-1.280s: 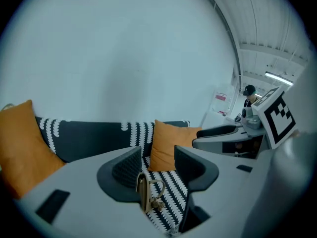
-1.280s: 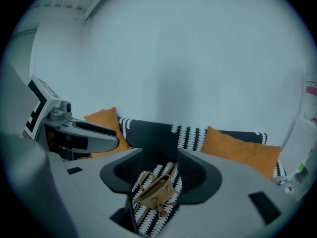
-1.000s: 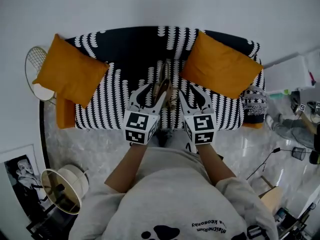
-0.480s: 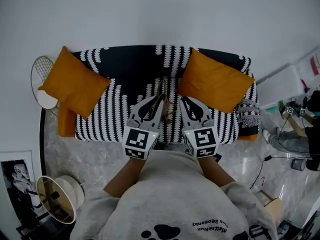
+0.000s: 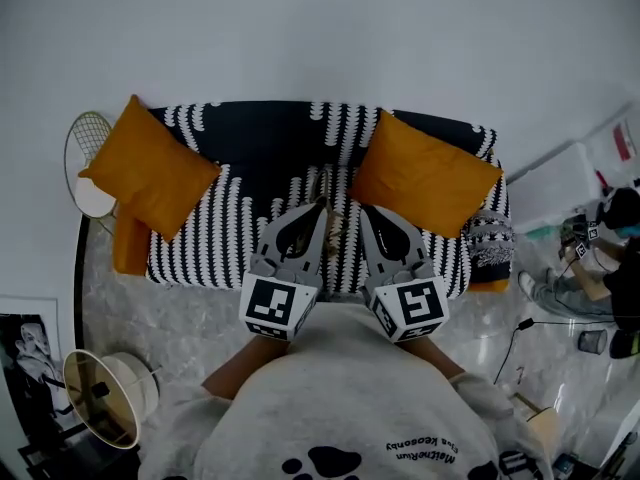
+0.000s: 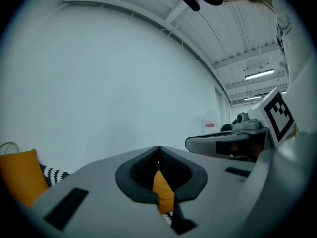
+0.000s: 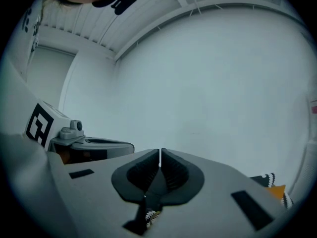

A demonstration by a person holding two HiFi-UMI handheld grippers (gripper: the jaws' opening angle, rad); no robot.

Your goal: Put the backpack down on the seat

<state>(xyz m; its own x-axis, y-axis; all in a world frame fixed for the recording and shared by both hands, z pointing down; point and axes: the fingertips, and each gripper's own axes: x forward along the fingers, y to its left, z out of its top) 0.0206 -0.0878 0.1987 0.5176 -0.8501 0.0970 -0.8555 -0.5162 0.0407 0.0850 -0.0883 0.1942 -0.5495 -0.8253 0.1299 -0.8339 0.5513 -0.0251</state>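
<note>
Both forearms reach out from the chest, grippers side by side, pointing level toward the sofa; left gripper and right gripper have just closed, jaws together with nothing between them; backpack on the striped seat, seen between the two grippers and flanked by orange cushions

My left gripper and right gripper pointed nearly level, side by side, jaws just closed together on nothing.
</note>
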